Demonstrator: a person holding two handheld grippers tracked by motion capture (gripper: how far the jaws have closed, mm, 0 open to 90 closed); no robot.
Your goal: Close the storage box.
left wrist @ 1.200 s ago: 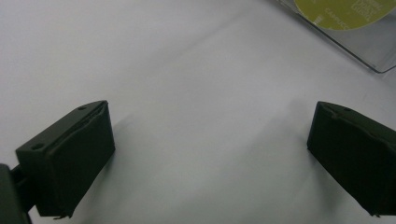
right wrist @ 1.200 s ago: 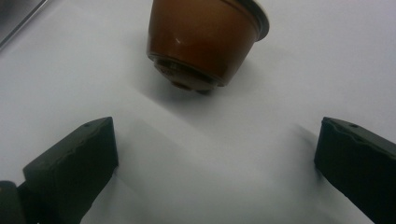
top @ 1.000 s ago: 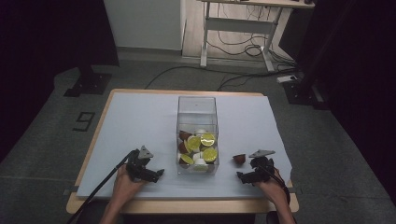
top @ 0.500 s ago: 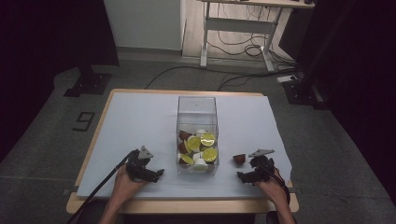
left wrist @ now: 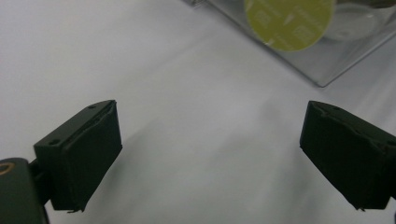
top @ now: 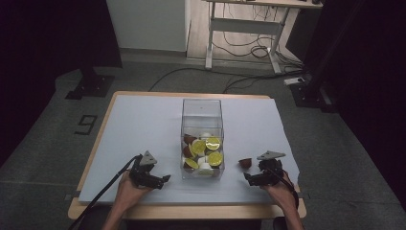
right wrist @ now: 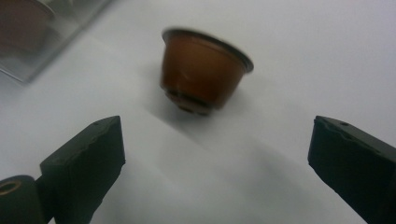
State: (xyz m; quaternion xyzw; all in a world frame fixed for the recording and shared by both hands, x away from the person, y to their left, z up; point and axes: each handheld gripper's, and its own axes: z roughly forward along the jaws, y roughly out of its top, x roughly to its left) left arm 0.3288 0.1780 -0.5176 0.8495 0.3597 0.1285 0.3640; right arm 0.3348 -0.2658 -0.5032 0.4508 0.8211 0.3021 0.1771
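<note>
Both claws rest low on the counter (top: 143, 120), jaws wide and empty. The left claw (top: 152, 179) is beside the clear box (top: 202, 112) of capsules. A brown capsule (right wrist: 201, 71) lies just before the right claw (top: 258, 178).

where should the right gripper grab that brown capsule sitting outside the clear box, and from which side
Probably across the tapered side wall of the brown capsule, just under its wide rim. It lies on the table right of the clear box, rim tilted up and away, narrow base toward the right gripper. The jaws are open, the capsule centred ahead of the gap, so come straight forward, low over the white sheet.
</note>
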